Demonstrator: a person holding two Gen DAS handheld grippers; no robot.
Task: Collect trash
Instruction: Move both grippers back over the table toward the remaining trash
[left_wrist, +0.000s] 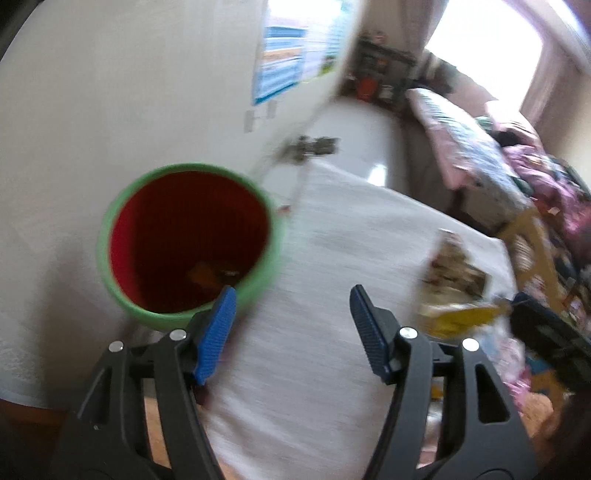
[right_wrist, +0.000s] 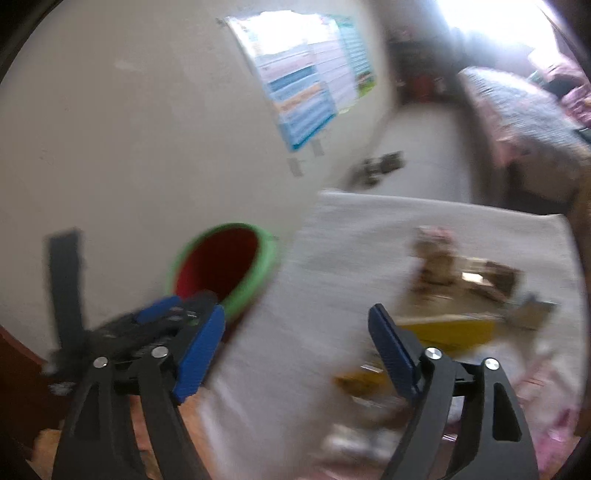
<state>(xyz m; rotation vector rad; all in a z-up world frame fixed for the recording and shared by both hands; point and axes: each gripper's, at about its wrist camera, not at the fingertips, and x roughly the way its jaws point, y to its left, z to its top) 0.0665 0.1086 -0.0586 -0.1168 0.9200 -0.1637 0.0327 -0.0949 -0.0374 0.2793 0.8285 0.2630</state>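
Note:
A green bin with a red inside stands by the wall at the left edge of a white cloth; some trash lies at its bottom. My left gripper is open and empty, just right of the bin's near rim. Brown and yellow wrappers lie on the cloth to the right. In the right wrist view my right gripper is open and empty above the cloth, with the bin to its upper left, the wrappers to its right, and the left gripper beside its left finger. Both views are blurred.
A poster hangs on the white wall. A bed with patterned covers runs along the right. A dark object lies on the floor beyond the cloth. More packets lie at the cloth's near edge.

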